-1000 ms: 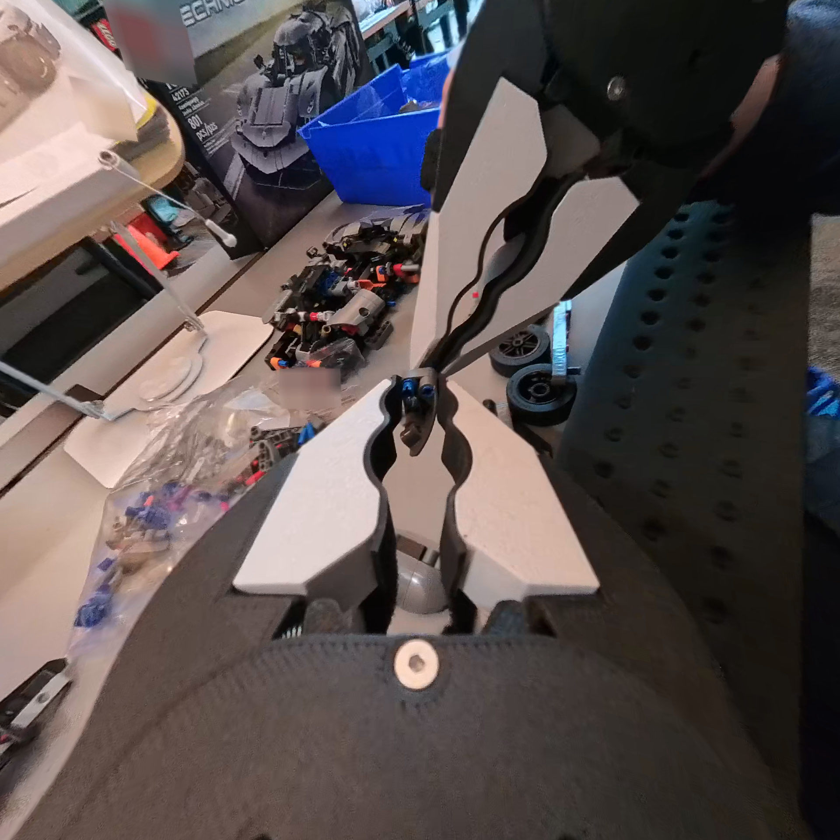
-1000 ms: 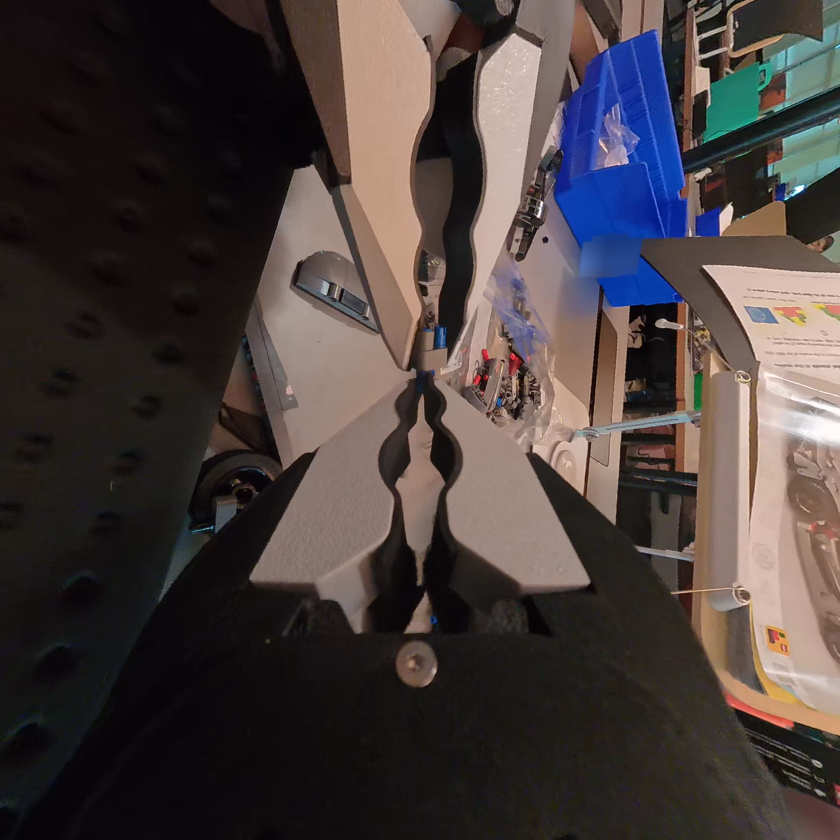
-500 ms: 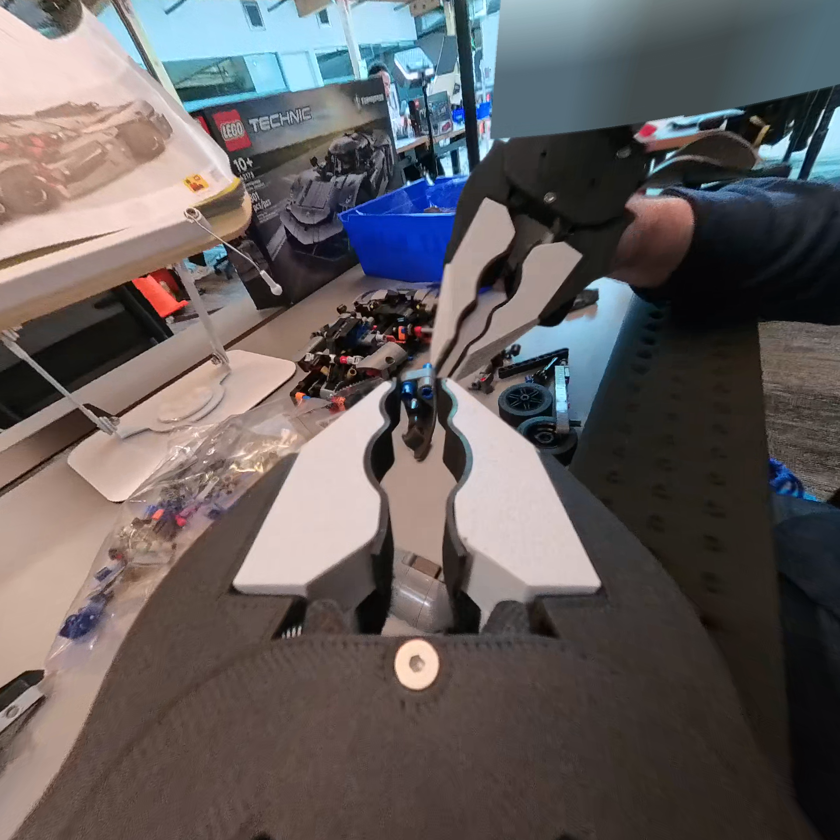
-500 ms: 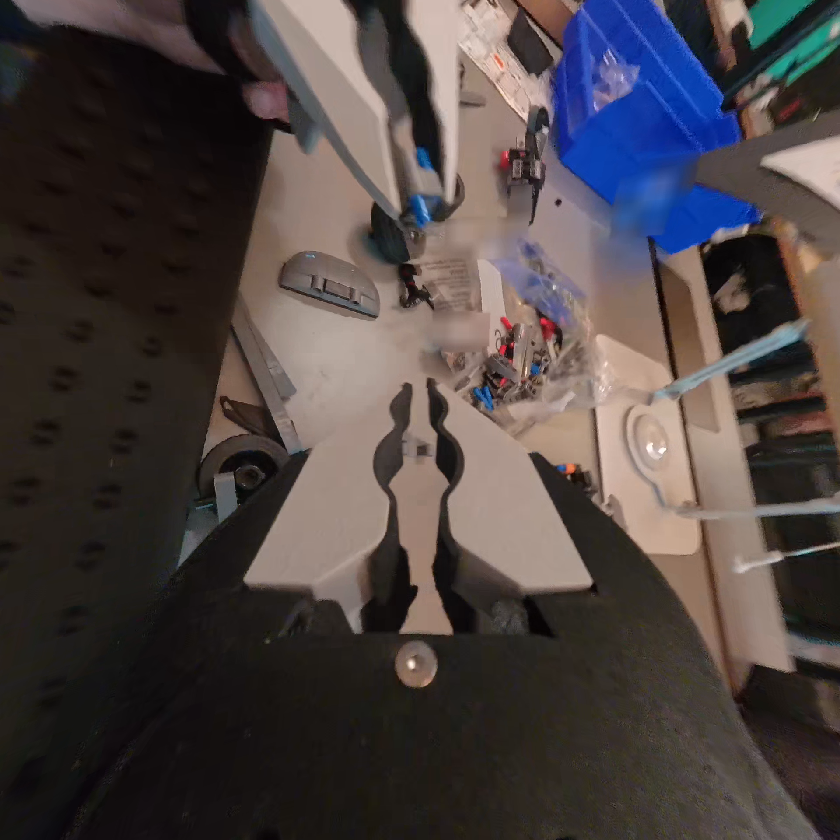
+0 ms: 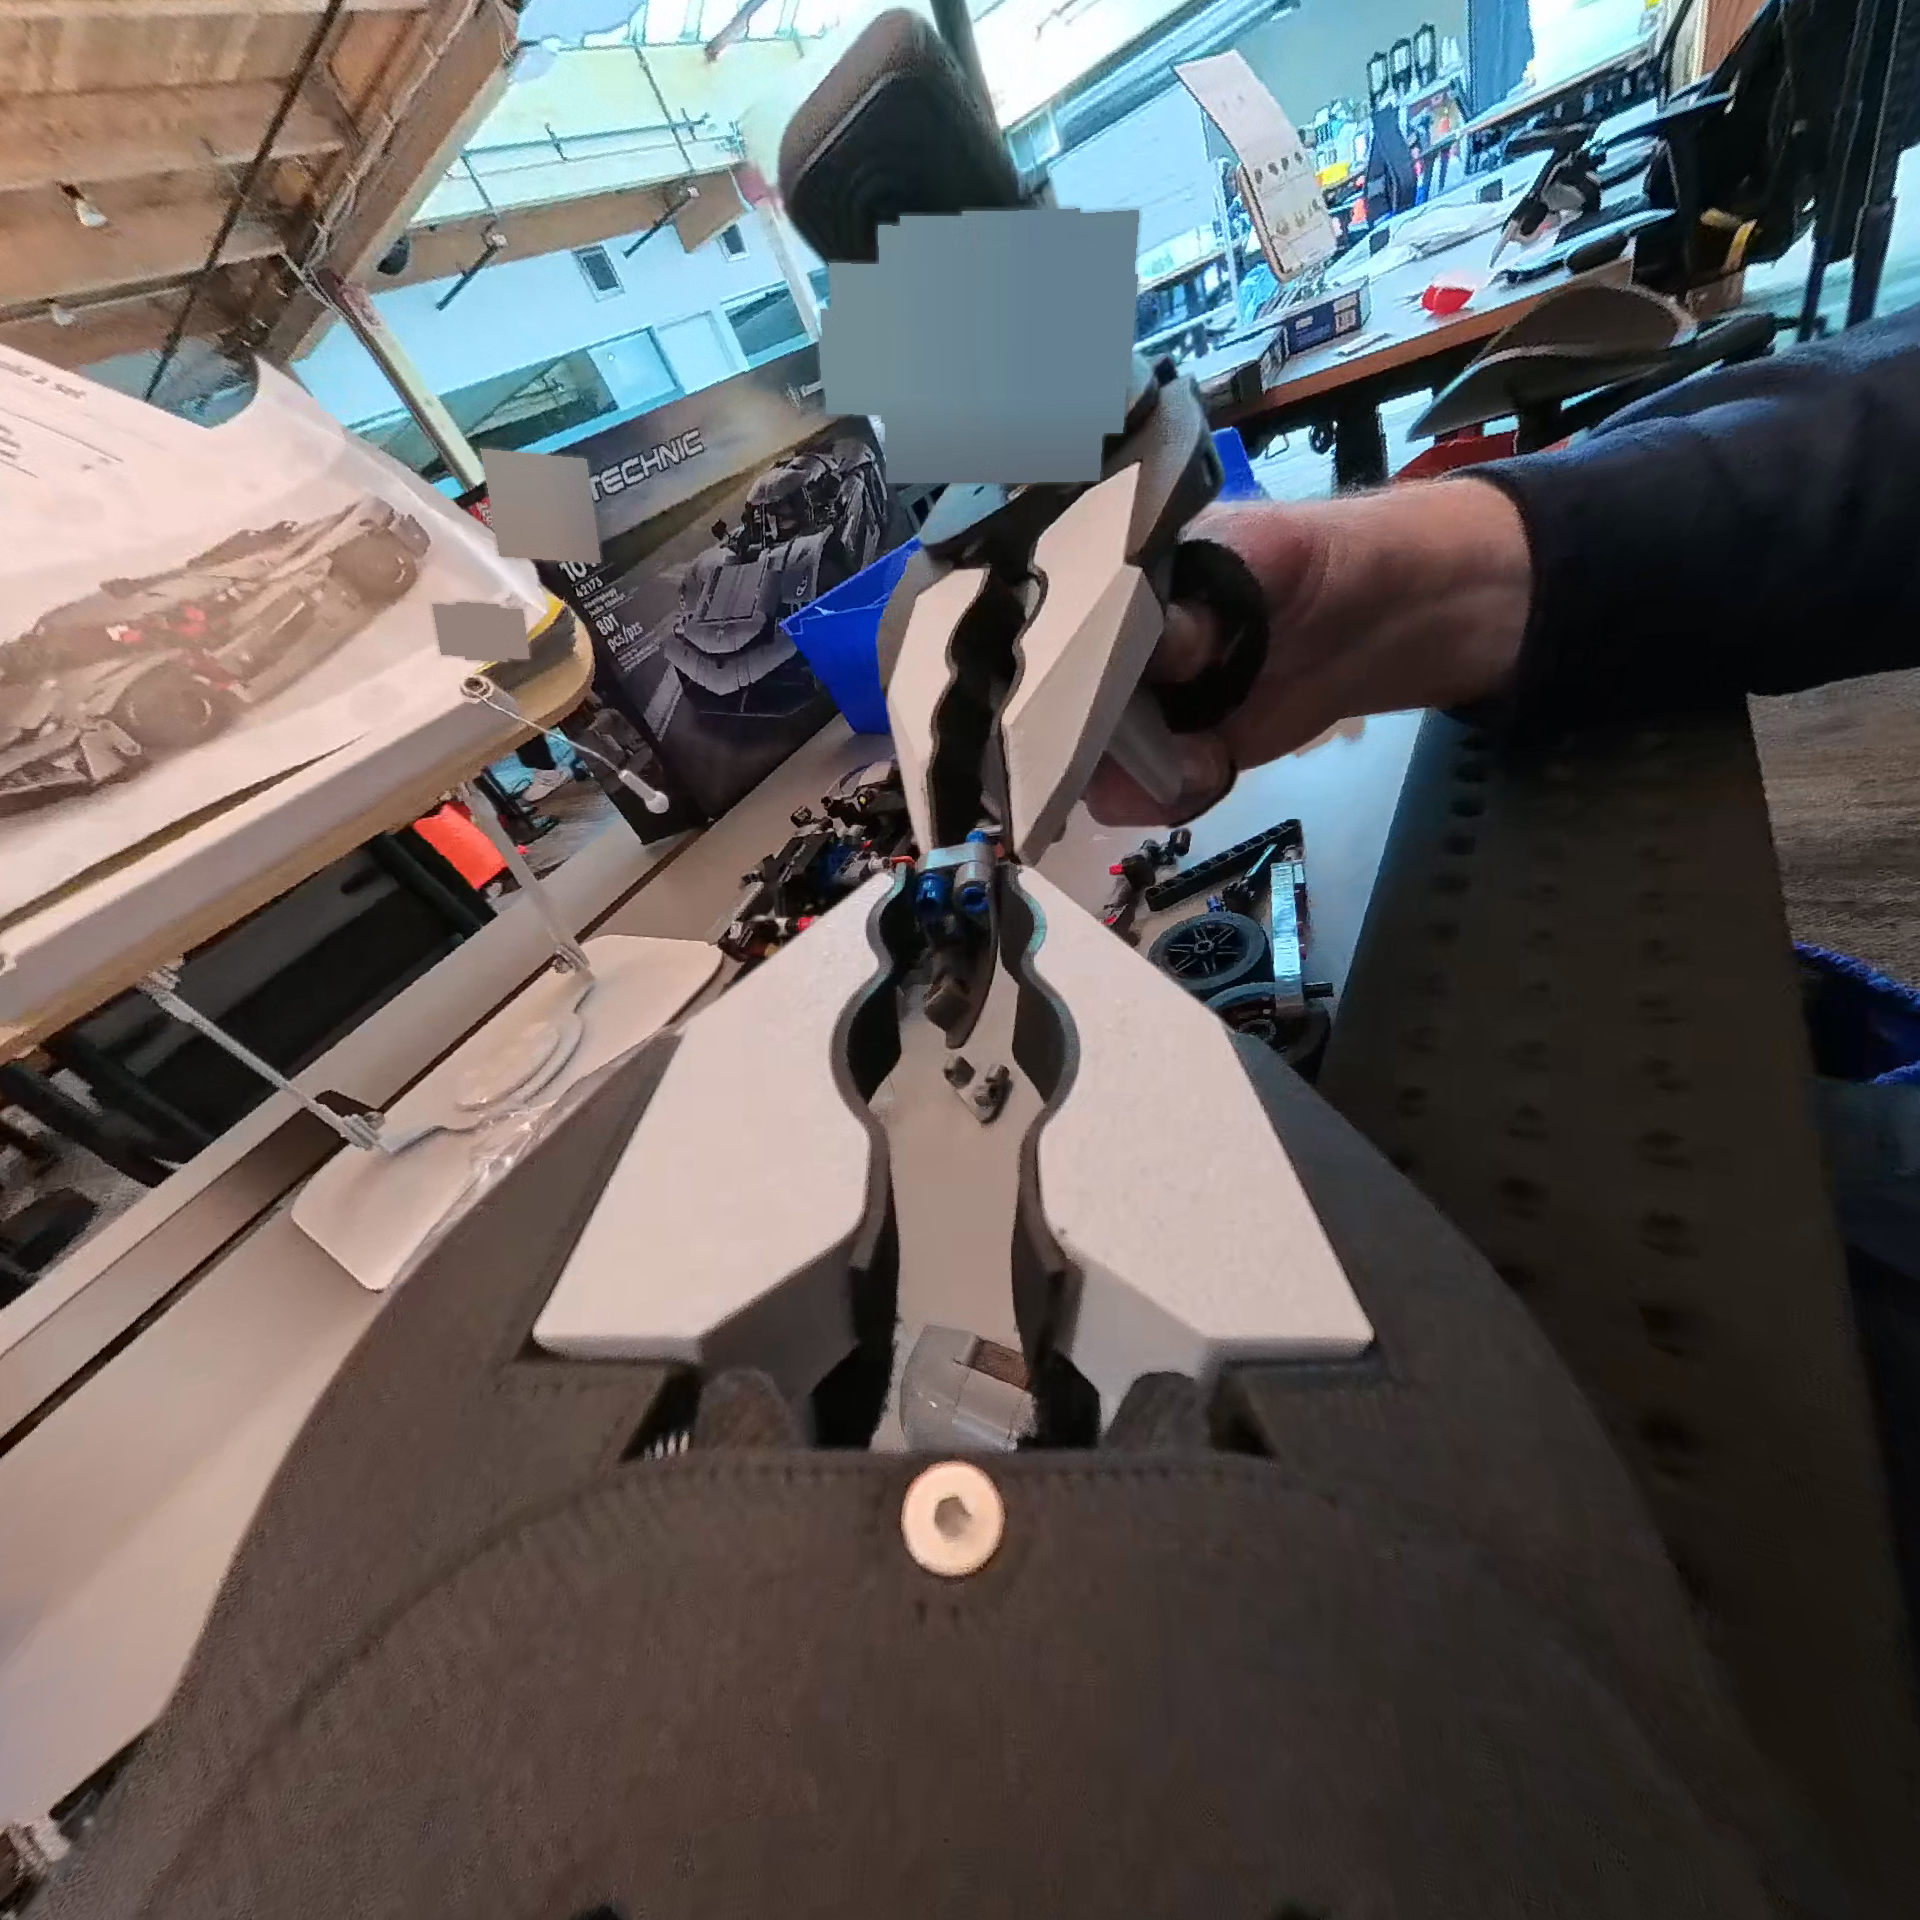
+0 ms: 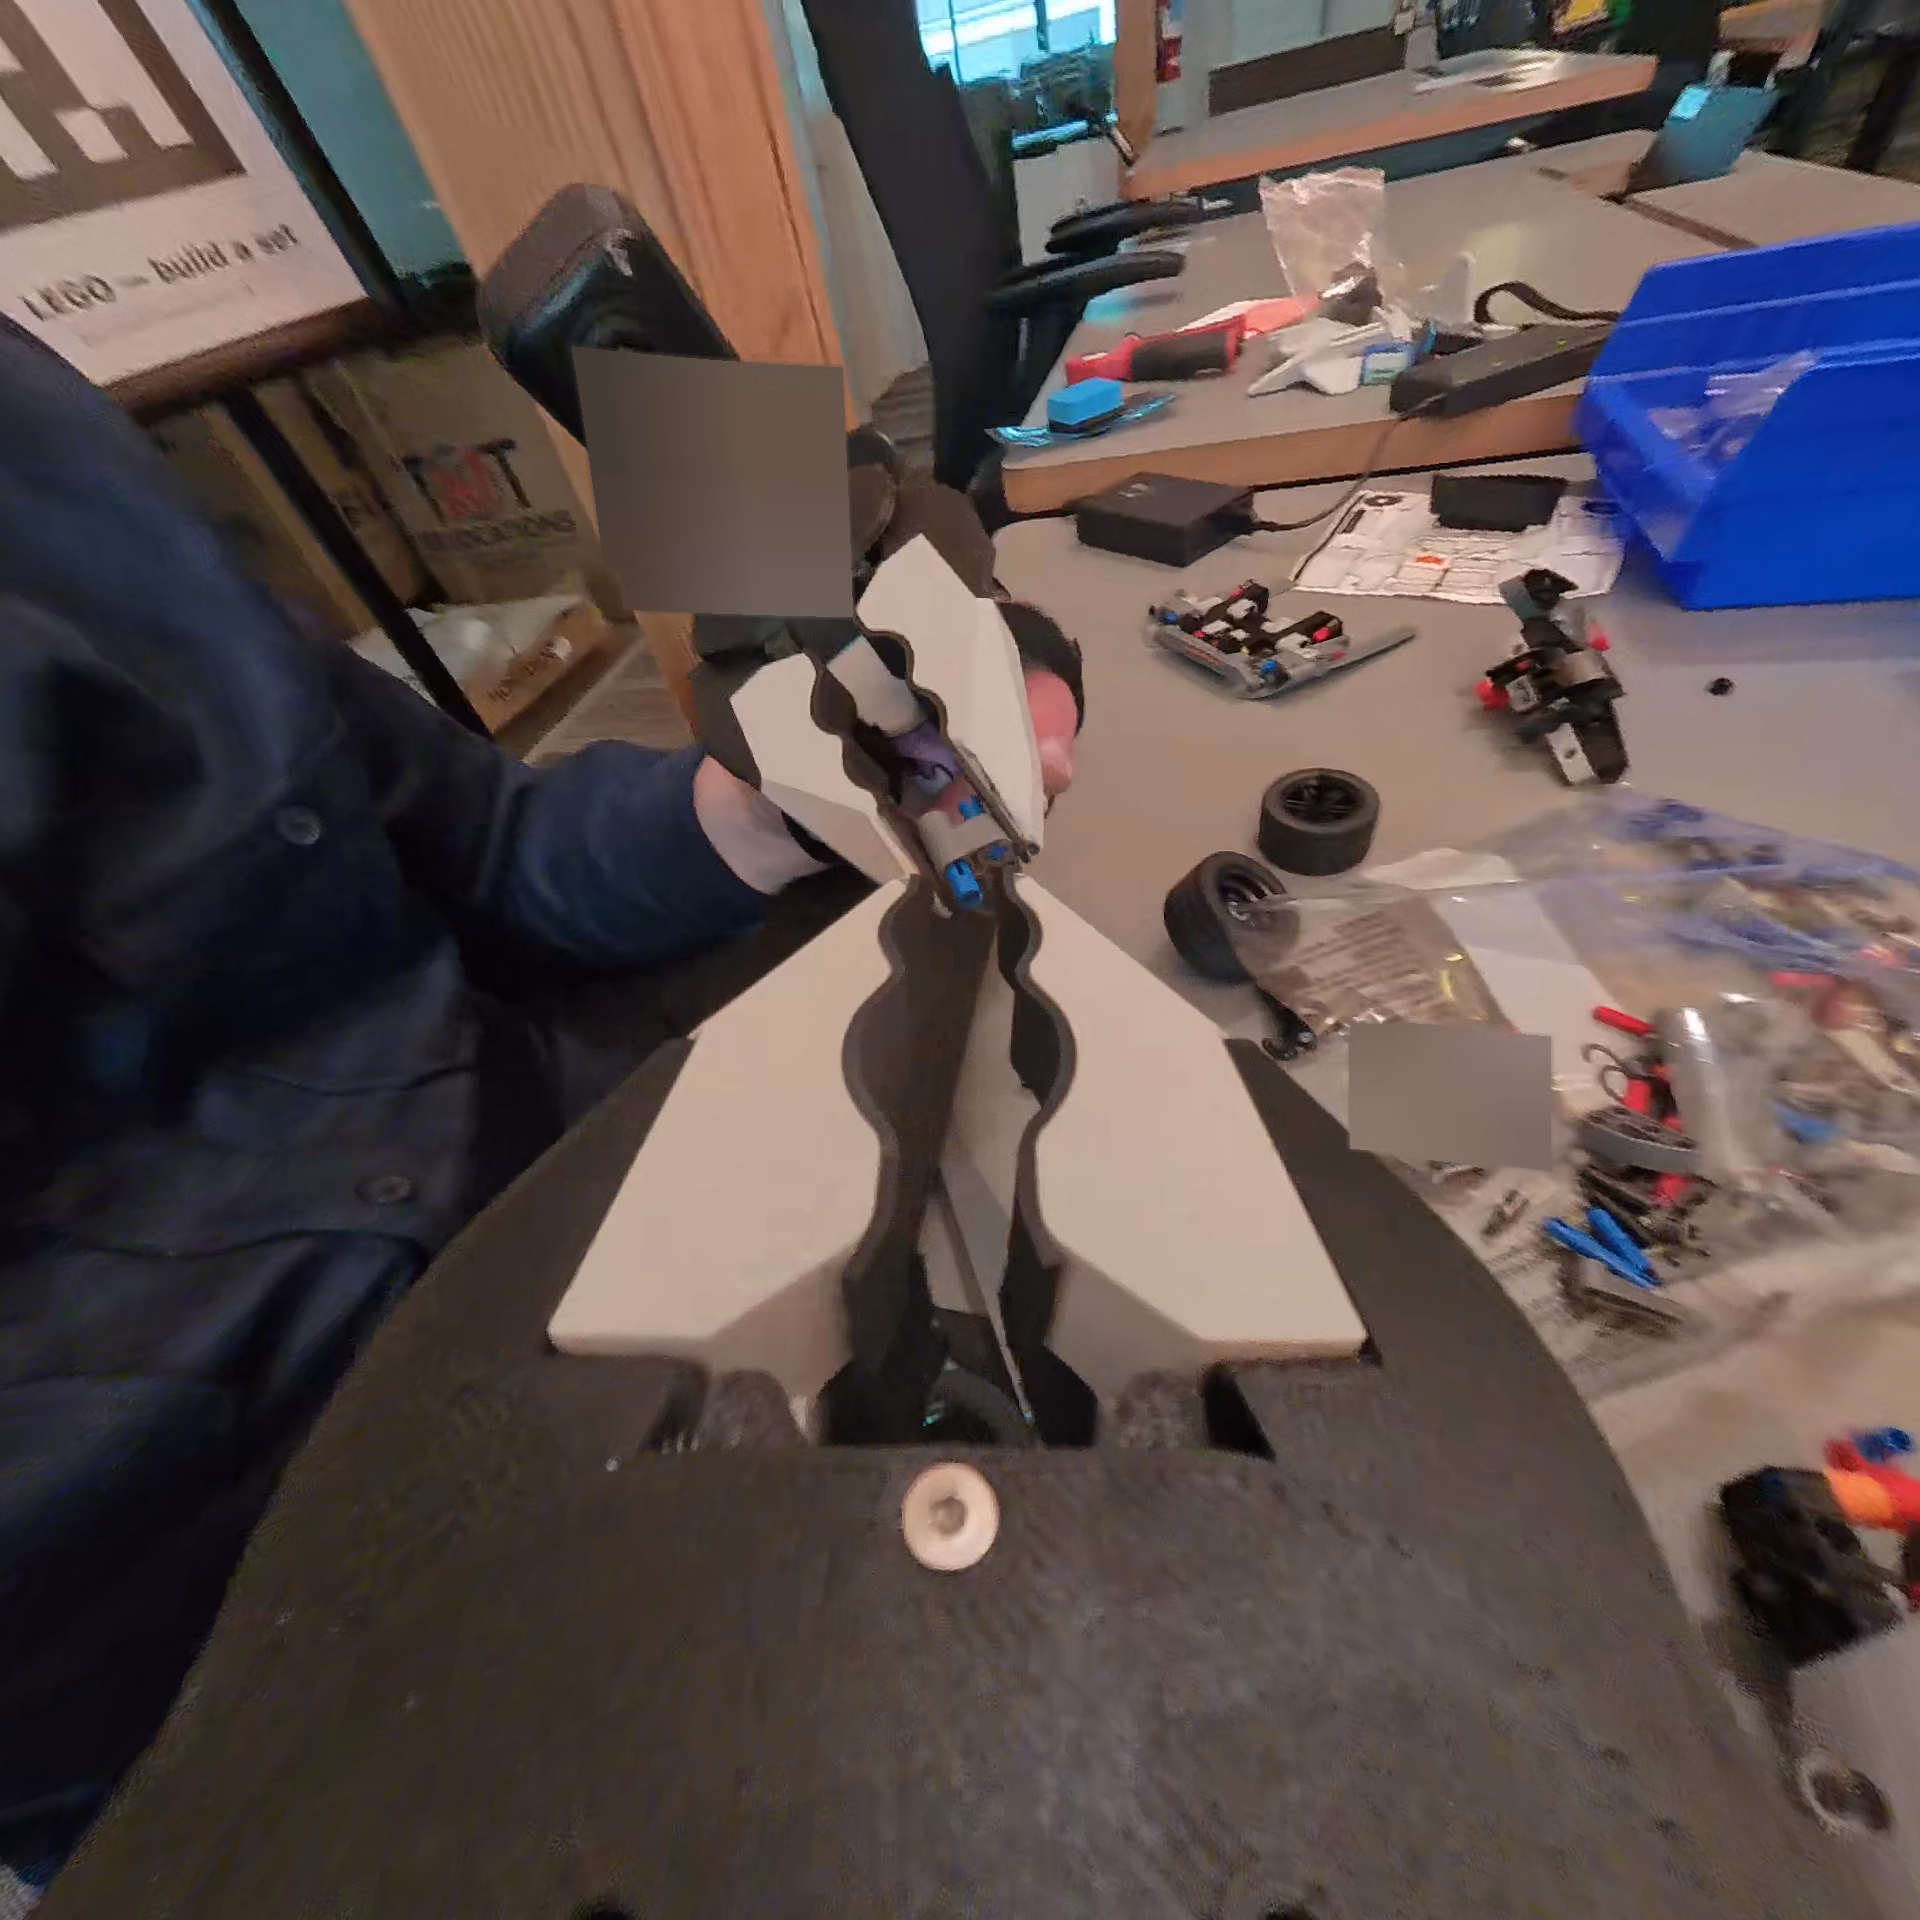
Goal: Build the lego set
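My left gripper point(image 5: 948, 896) is shut on a small grey lego piece with blue pins point(image 5: 961, 862), held up above the table. In the right wrist view it shows farther off point(image 6: 971, 847), with the piece point(image 6: 956, 836) at its tips. My right gripper point(image 6: 958, 896) meets it tip to tip. Its jaws stand narrowly around the piece's blue-pin end and look shut on it. In the left wrist view the right gripper point(image 5: 975, 847) comes down from above, held by a hand point(image 5: 1351, 623).
On the grey table point(image 6: 1403, 790) lie a part-built car chassis point(image 6: 1268, 644), another sub-assembly point(image 6: 1558, 696), two wheels point(image 6: 1320, 821), a clear bag of parts point(image 6: 1714, 1039) and a blue bin point(image 6: 1766, 416). The set box point(image 5: 727, 623) and an instruction booklet on a stand point(image 5: 208, 623) are at the left. Only a small space, under 4 cm, lies between the two pairs of fingers. The sub-assembly point(image 6: 1558, 696) is about equally far from each gripper, around 30 cm.
The right gripper pulled away from the piece half a second ago and has come back to its end. Both grippers have tilted upward. The left gripper kept its hold.
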`<state>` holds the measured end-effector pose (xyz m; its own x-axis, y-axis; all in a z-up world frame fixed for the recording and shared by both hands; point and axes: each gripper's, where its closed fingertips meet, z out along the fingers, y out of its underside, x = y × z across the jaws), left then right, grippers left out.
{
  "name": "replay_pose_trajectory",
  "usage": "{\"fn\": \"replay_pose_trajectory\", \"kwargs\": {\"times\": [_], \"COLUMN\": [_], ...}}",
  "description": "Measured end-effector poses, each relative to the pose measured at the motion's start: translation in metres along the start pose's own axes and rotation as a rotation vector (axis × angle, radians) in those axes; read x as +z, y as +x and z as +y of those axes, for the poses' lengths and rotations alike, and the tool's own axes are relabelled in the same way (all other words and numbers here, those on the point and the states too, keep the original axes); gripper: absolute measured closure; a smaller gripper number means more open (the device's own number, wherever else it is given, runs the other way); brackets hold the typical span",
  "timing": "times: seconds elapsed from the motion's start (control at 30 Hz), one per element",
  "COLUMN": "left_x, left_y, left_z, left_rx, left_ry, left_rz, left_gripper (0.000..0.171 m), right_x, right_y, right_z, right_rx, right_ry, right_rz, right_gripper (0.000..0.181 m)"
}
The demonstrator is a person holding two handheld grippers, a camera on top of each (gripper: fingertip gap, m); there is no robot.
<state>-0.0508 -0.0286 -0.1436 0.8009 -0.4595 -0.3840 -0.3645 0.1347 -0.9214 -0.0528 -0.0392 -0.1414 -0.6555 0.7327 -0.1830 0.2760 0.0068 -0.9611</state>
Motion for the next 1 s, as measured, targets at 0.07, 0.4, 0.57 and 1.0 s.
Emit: {"fn": "replay_pose_trajectory", "kwargs": {"times": [0.07,0.4,0.57,1.0], "left_x": [0.0,-0.008,-0.01,-0.028], "left_y": [0.0,0.012,0.019,-0.01], "left_z": [-0.002,-0.018,-0.022,-0.018], "left_rx": [0.019,0.003,-0.038,-0.175], "left_ry": [0.005,0.087,0.105,0.154], "left_rz": [-0.007,0.059,0.112,0.063], "left_gripper": [0.159,0.159,0.159,0.159], "right_x": [0.0,-0.002,-0.003,-0.074], "right_y": [-0.002,-0.023,-0.032,0.004], "right_z": [-0.003,-0.01,-0.009,-0.019], "right_rx": [0.016,-0.071,-0.138,-0.101], "right_ry": [0.027,0.04,0.002,0.104], "right_rz": [-0.02,-0.07,-0.059,0.099], "right_gripper": [0.174,0.18,0.18,0.181]}}
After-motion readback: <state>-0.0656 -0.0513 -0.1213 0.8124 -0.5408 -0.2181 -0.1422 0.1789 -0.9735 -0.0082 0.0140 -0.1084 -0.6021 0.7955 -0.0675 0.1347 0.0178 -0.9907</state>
